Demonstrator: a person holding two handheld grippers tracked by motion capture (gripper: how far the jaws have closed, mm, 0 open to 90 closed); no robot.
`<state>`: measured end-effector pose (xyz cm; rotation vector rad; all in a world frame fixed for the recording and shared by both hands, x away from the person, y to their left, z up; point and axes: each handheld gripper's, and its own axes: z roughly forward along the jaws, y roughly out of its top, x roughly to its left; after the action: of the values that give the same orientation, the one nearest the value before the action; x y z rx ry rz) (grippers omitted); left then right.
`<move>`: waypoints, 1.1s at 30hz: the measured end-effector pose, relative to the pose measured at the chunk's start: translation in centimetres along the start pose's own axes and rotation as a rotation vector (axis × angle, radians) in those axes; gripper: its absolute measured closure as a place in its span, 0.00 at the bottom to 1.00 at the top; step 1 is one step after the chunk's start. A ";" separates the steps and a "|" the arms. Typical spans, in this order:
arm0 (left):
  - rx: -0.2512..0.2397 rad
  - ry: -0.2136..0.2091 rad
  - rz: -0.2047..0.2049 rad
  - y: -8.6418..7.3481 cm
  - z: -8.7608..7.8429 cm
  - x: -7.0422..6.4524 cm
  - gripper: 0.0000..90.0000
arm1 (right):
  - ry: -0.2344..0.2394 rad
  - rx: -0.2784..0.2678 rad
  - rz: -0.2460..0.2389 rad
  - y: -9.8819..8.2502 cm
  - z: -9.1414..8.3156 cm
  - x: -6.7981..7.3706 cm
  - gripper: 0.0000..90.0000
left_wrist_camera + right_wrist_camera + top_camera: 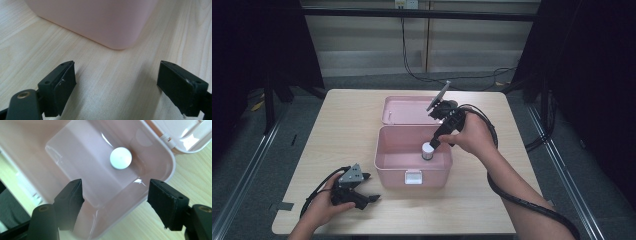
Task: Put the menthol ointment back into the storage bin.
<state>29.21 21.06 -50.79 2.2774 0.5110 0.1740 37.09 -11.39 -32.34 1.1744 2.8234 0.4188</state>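
The left claw [116, 87] hovers low over the pale wooden tabletop [107, 82], its two black jaws standing wide apart with nothing between them. Just beyond them sits the rounded corner of a pink plastic box [100, 20].

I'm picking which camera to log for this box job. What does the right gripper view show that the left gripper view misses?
Right gripper view: the inside of the pink box, a small white-capped bottle standing in it, the opened lid, and the right gripper open above. Left gripper view: the box's outer wall and rounded corner, and the left gripper open, with nothing between its jaws. Both: pink box, wooden table.
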 end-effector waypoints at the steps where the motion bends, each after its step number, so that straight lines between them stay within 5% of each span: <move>1: 0.000 0.000 0.000 0.0 0.0 0.0 0.16 | 0.004 0.011 -0.009 -0.1 -0.1 0.1 0.30; 14: 0.001 0.000 0.002 0.0 0.0 0.0 0.16 | -0.001 0.059 -0.090 -1.1 -1.8 0.6 0.28; 33: 0.001 0.000 0.002 0.0 0.0 0.0 0.16 | 0.012 0.025 -0.049 -4.6 -3.2 -2.1 0.23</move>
<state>29.19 21.04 -50.79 2.2790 0.5091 0.1749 34.93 -16.75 -30.60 1.1084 2.8690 0.3898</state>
